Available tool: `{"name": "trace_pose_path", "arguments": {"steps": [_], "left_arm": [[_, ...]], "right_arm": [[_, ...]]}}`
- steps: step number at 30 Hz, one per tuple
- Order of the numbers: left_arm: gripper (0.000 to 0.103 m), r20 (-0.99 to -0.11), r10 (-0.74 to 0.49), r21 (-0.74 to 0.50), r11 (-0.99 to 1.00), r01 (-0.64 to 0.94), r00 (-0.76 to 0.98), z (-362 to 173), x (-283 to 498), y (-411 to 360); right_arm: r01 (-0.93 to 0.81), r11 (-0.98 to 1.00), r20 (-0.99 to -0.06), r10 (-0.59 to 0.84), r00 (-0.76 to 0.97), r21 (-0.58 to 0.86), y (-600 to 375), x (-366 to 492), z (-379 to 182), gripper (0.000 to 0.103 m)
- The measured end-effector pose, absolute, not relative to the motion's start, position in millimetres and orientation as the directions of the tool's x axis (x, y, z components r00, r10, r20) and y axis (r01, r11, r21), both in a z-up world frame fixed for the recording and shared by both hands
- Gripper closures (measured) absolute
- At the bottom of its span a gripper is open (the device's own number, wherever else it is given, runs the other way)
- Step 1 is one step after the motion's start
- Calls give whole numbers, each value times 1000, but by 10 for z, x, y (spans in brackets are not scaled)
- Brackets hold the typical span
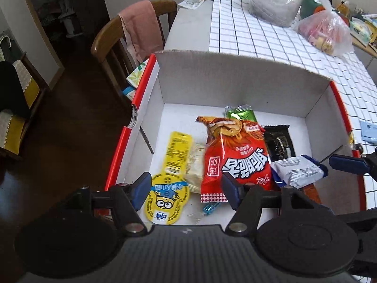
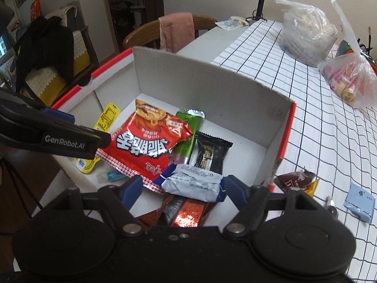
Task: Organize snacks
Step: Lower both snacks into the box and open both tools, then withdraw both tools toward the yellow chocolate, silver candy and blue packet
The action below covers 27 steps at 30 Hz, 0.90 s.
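A white cardboard box with red edges [image 1: 207,80] [image 2: 212,80] sits on the table and holds snacks: a big red noodle-snack bag [image 1: 233,158] [image 2: 150,143], a yellow Minion pouch [image 1: 172,179], a green packet [image 1: 240,112] [image 2: 188,136], a black packet [image 1: 279,141] [image 2: 209,153], a white-and-blue packet [image 1: 297,171] [image 2: 193,181]. My left gripper [image 1: 186,188] is open over the box's near left part, empty. My right gripper [image 2: 181,189] is open, its fingers either side of the white-and-blue packet, not pressing it. A dark red foil pack [image 2: 183,214] lies below it.
A brown snack packet [image 2: 294,181] and a light blue sachet [image 2: 359,201] lie on the checked tablecloth right of the box. Two plastic bags [image 2: 306,30] [image 2: 348,75] stand further back. A wooden chair with a pink cloth [image 1: 139,33] is left of the table.
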<state>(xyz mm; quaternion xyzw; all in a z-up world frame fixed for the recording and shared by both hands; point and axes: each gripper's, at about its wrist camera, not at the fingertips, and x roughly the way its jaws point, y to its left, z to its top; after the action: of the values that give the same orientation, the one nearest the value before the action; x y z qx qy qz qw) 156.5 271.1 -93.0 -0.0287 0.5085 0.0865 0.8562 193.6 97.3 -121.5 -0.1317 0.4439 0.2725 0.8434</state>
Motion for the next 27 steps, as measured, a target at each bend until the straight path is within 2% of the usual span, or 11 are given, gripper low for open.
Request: {"name": "trace_pose_path", "arguments": {"steps": [8, 14, 17, 27], "left_arm": [[34, -820, 80, 11, 992, -125, 567, -624, 1320, 2503], [25, -784, 29, -12, 998, -61, 620, -407, 1156, 2242], [22, -767, -7, -33, 999, -28, 642, -318, 1105, 2110], [13, -746, -120, -96, 993, 72, 655, -203, 1024, 1495]], "right_arm": [[-561, 825, -789, 384, 480, 60, 728, 1810, -963, 14], [-551, 830, -768, 406, 496, 83, 471, 1659, -794, 13], [-539, 838, -757, 407, 511, 87, 287, 1584, -719, 4], [-486, 868, -737, 393, 551, 99, -487, 1461, -566, 2]]}}
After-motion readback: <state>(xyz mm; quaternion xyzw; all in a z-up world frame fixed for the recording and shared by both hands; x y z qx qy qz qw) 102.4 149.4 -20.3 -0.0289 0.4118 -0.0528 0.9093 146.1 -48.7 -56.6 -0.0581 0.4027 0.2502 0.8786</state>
